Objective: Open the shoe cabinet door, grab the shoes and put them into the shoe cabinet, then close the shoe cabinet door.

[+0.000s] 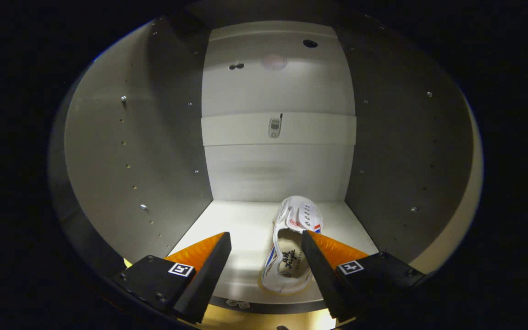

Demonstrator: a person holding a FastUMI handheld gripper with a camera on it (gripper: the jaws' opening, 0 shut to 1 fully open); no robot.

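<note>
We have the claw [266, 256] spread wide, empty; shoe [291, 245] lies on the cabinet [122, 151] shelf between its fingers. Placing step looks done; next, back out and shut the door.

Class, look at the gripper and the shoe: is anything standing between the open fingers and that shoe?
Nothing visible does. The shoe lies on the cabinet shelf between the open gripper fingers, nearer the right one, untouched.

A strip of yellowish floor [264, 321], two small pale scraps [238, 303] at its far edge.
</note>
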